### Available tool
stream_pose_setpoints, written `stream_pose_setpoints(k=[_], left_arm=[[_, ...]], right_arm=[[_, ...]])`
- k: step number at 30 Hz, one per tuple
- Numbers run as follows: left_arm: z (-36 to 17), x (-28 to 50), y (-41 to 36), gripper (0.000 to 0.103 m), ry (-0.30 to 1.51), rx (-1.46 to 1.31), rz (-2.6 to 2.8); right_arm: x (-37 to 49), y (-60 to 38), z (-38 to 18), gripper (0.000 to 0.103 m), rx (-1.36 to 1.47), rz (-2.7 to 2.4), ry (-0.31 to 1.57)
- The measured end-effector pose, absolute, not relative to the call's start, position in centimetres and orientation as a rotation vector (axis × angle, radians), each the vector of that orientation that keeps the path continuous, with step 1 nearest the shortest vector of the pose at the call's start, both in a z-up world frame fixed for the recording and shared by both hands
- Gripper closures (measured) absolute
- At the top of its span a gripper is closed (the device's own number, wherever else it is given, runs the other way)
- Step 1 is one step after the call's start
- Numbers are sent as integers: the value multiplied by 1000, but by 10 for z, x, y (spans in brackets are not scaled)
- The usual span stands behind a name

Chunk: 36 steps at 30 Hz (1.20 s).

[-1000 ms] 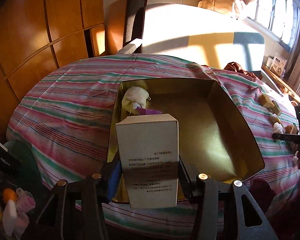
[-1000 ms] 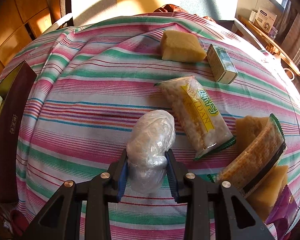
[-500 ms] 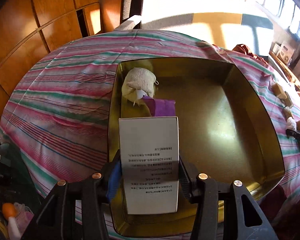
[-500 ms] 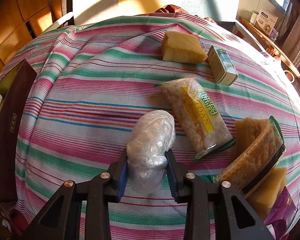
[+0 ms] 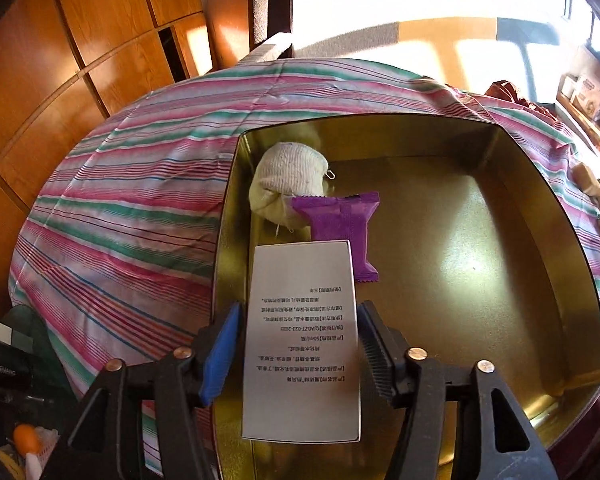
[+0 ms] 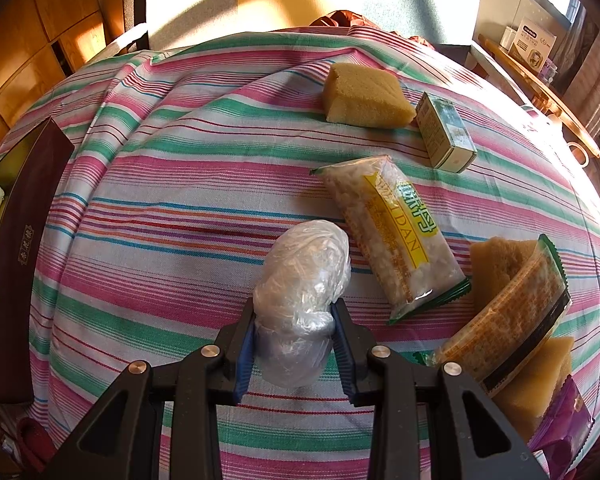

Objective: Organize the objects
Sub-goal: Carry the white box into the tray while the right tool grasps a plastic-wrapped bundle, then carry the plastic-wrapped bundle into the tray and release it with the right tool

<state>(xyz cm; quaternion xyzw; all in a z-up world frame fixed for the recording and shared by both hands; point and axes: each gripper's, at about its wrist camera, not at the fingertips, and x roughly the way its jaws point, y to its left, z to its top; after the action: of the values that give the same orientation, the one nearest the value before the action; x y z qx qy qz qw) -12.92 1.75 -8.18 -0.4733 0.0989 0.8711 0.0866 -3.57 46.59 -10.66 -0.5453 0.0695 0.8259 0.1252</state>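
The left gripper [image 5: 298, 354] has its fingers clamped on a white box [image 5: 302, 340], one pad on each long side, so the box's long axis runs straight out ahead along the fingers. The box hangs over the near left part of the gold tin [image 5: 540, 208], which sits on the striped cloth [image 5: 140, 208] of the counter. Whether the box's underside already touches the tin floor cannot be told from this view. Just beyond the box's far end lies a purple packet [image 5: 340, 224], its near corner tucked close to the box's right far corner, and past that a rolled sock [image 5: 290, 178] rests against the tin's left wall. The rest of the tin floor, to the right of the box, is bare. So the relation that matters is this: the free room lies to the right and below, while straight ahead is blocked by the packet; my judgement is that the box wants setting down where it is, parallel to the left wall, not pushed forward. The right gripper [image 6: 298, 344] is clamped on a plastic-wrapped bundle [image 6: 304, 288] above the cloth, with the tin's dark outer wall [image 6: 20, 248] far off to its left. A snack bag [image 6: 392, 228], sponge [image 6: 364, 96] and small green box [image 6: 446, 136] lie to its right.
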Motion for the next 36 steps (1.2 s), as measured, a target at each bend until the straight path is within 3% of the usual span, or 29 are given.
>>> stream_pose_setpoints(k=[25, 36], left_arm=[[-25, -49, -7, 23, 100, -1168, 2765], [-22, -45, -25, 18, 21, -1173, 2792]], right_arm=[[-33, 455, -103, 70, -1571, 2397, 134], [-34, 366, -39, 70, -1429, 2701, 205]])
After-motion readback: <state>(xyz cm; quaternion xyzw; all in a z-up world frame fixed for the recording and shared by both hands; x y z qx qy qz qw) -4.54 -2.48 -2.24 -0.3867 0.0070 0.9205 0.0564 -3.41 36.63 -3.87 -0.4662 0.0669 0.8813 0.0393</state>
